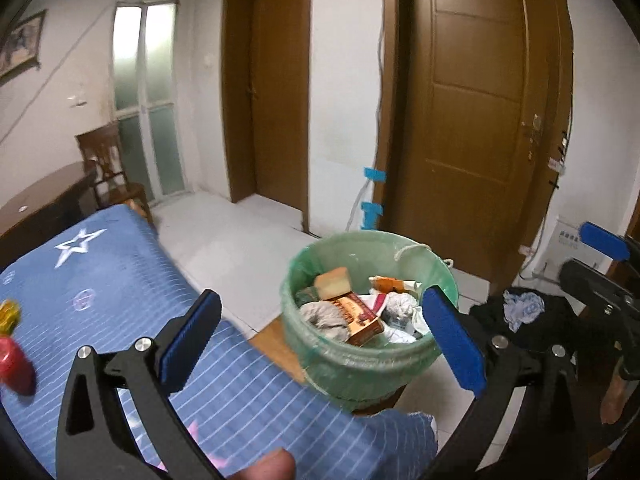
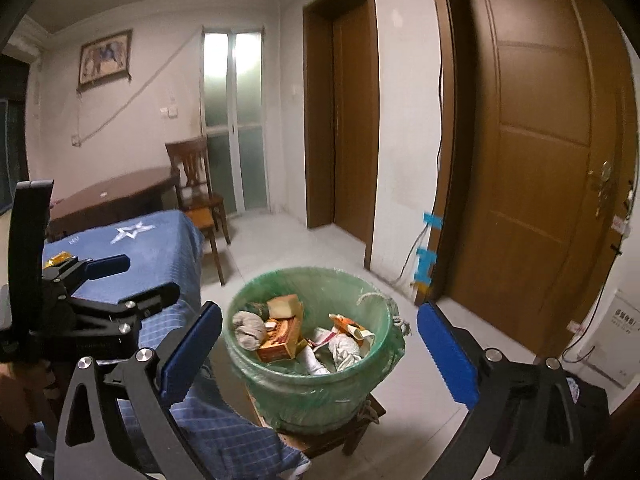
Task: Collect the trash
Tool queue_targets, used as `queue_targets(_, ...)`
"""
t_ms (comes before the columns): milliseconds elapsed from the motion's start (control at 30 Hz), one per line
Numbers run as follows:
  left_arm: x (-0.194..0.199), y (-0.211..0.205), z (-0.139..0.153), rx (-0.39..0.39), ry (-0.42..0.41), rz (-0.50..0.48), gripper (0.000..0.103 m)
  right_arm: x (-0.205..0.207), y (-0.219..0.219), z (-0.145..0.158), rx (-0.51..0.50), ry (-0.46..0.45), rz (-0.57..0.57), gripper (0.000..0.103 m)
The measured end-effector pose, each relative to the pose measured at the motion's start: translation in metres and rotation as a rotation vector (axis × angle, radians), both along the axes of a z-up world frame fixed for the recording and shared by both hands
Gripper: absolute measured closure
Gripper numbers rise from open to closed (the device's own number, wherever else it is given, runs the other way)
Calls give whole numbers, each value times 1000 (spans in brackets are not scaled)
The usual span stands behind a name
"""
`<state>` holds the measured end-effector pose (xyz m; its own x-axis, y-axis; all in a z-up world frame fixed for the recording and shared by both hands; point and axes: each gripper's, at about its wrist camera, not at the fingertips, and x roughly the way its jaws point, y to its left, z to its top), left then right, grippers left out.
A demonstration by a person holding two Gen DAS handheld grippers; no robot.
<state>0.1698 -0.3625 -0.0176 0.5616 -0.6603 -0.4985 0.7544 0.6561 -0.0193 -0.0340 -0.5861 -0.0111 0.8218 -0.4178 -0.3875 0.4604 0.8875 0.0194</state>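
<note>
both grippers hang empty over the full trash bin

the left gripper (image 1: 320, 336) and right gripper (image 2: 320, 352) stand wide, nothing between the pads. the round bin (image 2: 316, 396), lined with thin crinkly green plastic, sits on a wooden stool beside the blue striped cloth (image 1: 120, 280); cardboard boxes (image 2: 280, 340) and crumpled tissue lie inside. next, reaching for leftover wrappers on the cloth seems best.

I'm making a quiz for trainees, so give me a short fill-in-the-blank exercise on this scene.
1. The bin is lined with a ____ bag.
2. The bin stands on a wooden ____.
3. Both the left gripper and the right gripper are ____.
4. The blue cloth shows a white ____.

Missing words: green; stool; open; star
</note>
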Motion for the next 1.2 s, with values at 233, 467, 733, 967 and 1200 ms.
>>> queue_targets(233,-32,60,9,-53,-11,81,6,-55,60,-5,-64,-86,-38,5)
queue_targets(467,-72,95,15,-102,-80,126,6,-86,96,-15,-98,-92,-54,5)
queue_targets(733,-93,94,17,-81,-106,103,6,-107,84,-18,-50,-88,-58,5)
queue_targets(967,-103,84,15,-51,-134,102,6,-106,72,-22,-23,-105,-59,5)
queue_targets(1200,-109,78,8,-39,-152,96,6,-97,73,-23,-29,-116,-54,5)
